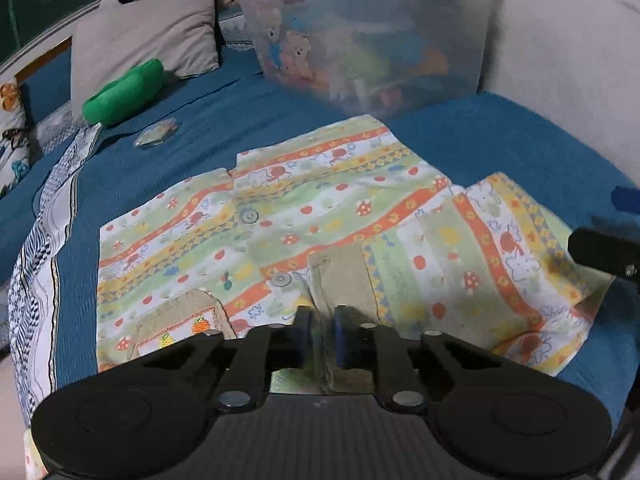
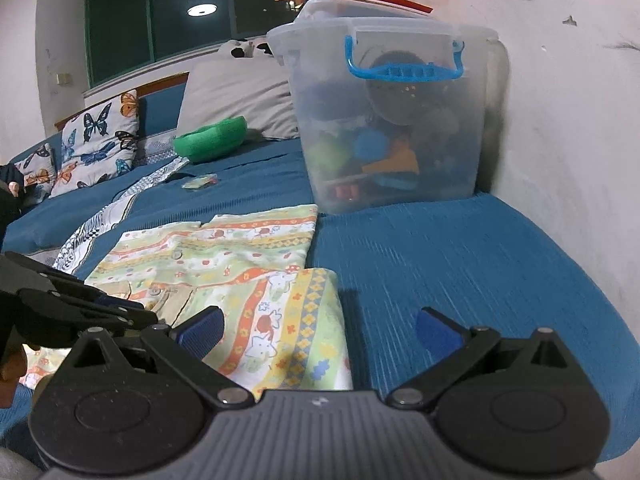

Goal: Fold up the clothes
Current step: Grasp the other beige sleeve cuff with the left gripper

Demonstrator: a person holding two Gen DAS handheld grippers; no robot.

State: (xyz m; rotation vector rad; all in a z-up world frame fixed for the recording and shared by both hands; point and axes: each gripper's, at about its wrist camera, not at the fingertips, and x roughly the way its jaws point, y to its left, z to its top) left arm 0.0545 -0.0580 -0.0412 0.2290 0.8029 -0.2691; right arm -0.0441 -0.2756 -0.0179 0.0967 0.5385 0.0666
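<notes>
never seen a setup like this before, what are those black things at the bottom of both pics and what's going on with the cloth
The black shapes are hand-held grippers, one in each of a person's hands; no robot arm is involved. Each carries a wide-angle camera looking forward along its two fingers, so one picture comes from the left gripper and the other from the right.

Both look over a bed with a blue cover. On it lies a small patterned shirt being folded, one side already turned over. Behind it stand a clear storage box full of toys, a grey pillow and a green object.

The left gripper is shut on the shirt's beige placket. The right gripper is open above the folded part, holding nothing.
</notes>
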